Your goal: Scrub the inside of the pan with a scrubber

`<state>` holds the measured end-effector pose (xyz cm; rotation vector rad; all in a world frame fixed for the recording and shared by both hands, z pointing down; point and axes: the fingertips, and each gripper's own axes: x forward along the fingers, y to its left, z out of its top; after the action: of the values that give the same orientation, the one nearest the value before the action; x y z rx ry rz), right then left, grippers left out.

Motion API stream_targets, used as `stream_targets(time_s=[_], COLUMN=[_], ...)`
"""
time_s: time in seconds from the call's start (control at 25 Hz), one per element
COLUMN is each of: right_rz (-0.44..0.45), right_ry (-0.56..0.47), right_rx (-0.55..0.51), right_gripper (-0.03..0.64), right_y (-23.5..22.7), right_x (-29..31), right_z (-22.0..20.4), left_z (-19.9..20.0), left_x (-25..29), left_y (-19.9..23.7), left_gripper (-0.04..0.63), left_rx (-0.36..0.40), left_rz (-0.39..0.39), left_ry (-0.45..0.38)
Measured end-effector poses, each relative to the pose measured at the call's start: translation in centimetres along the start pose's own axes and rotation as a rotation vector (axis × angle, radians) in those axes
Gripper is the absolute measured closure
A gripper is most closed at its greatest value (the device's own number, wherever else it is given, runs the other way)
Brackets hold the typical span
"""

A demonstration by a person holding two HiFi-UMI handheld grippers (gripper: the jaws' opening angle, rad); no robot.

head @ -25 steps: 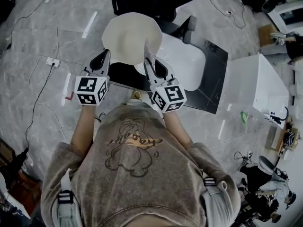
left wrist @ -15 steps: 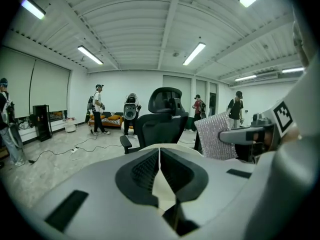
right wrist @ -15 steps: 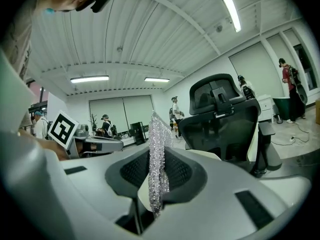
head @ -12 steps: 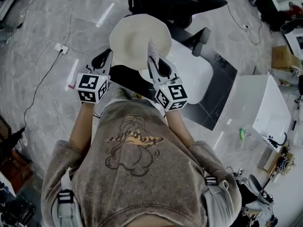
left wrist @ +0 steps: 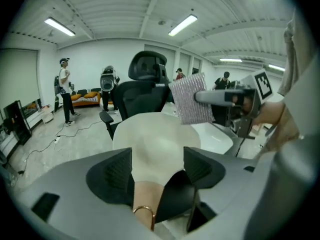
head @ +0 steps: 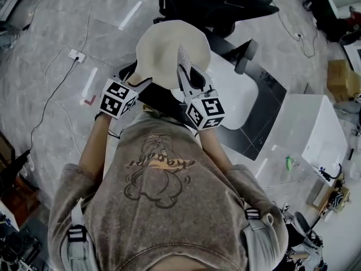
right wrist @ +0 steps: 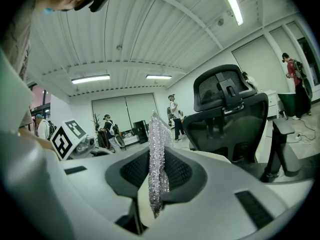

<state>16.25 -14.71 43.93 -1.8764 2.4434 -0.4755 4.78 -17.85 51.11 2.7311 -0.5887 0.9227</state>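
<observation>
A round cream pan lies over a black surface, and the left gripper view shows its bowl just ahead of the jaws. Its tan handle, with a copper ring at the end, runs back between the jaws of my left gripper. Those jaws are opening; they stand wide apart and the pads do not press on the handle. My right gripper is shut on a silvery mesh scrubber, which stands upright over the pan's right rim.
A white basin sits right of the pan on a dark mat. Behind the pan stands a black office chair. A white box is at the right. Cables and a power strip lie on the floor at left. People stand far off.
My left gripper has swung right, in toward the pan's handle, and its jaws have parted. The right gripper still holds the scrubber at the pan's rim.
</observation>
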Motion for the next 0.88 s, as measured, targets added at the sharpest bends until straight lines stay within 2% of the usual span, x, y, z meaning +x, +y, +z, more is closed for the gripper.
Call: stream_targets(time_s=[0.2, 0.44, 0.56, 0.72, 0.88], right_rz=[-0.007, -0.004, 0.026, 0.081, 0.197], right_ry=[0.003, 0.022, 0.055, 0.151, 0.252], right_rx=[0.002, -0.013, -0.031, -0.075, -0.133], right_gripper=[0.532, 0.534, 0.532, 0.532, 0.532], right_y=[-0.2, -0.5, -0.8, -1.0, 0.4], right_x=[1.2, 2.0, 2.4, 3.2, 5.1], right_z=[0.3, -0.1, -0.7, -2.8, -5.2], left_z=[-3.6, -6.7, -7.5, -7.7, -7.8], left_x=[1.6, 3.2, 3.9, 4.0, 4.0], left_y=[0.9, 1.2, 1.3, 1.3, 1.3], left_gripper=[0.276, 0.276, 0.276, 0.276, 0.276], left_rx=[0.085, 0.112, 0.116, 0.111, 0.104], left_rz=[-0.041, -0.061, -0.049, -0.043, -0.042], left_ry=[0.165, 0.297, 0.319, 0.323, 0.330])
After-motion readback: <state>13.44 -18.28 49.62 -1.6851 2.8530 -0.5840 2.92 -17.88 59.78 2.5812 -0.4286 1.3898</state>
